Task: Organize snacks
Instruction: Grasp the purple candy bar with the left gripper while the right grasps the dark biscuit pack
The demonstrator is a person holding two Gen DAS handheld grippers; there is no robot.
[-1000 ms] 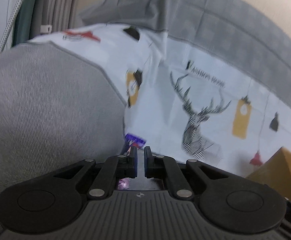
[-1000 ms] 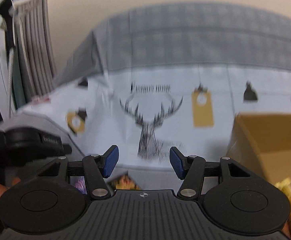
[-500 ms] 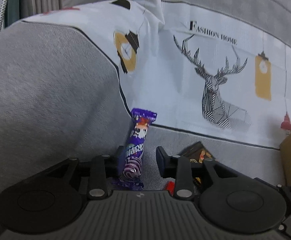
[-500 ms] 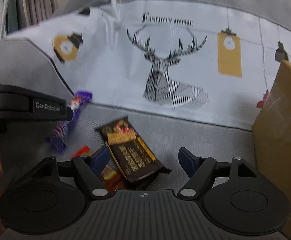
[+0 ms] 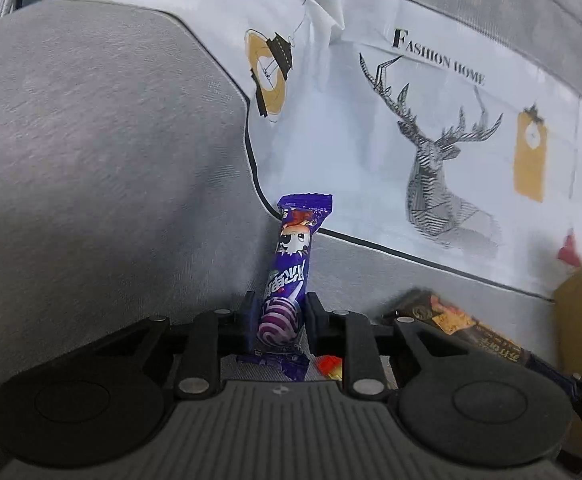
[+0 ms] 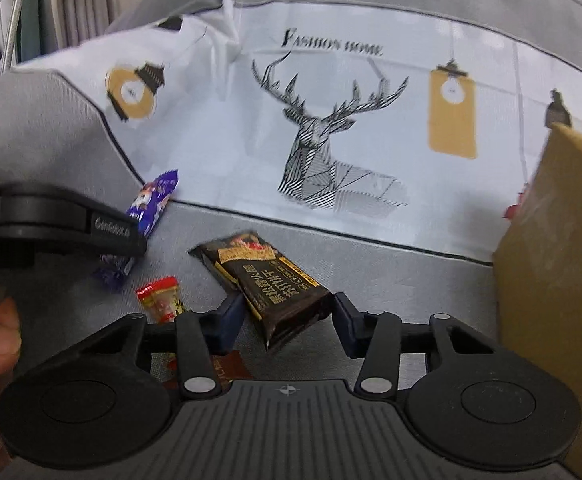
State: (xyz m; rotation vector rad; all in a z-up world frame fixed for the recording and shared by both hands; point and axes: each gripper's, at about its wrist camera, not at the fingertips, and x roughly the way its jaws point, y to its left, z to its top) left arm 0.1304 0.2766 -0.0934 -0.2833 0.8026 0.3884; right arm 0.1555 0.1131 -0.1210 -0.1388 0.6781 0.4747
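**Two snacks between the claws on a grey sofa**

A grey sofa seat backs onto a white deer-print cushion, with a cardboard box at the right. The left gripper pinches the lower end of a purple candy bar, which stands upright. The right gripper is spread around a dark snack packet lying on the seat. A small red candy lies just left of the packet.

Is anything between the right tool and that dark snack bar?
Nothing visible. The right tool is open with the dark snack bar already between its fingers; the red candy lies off to the left.
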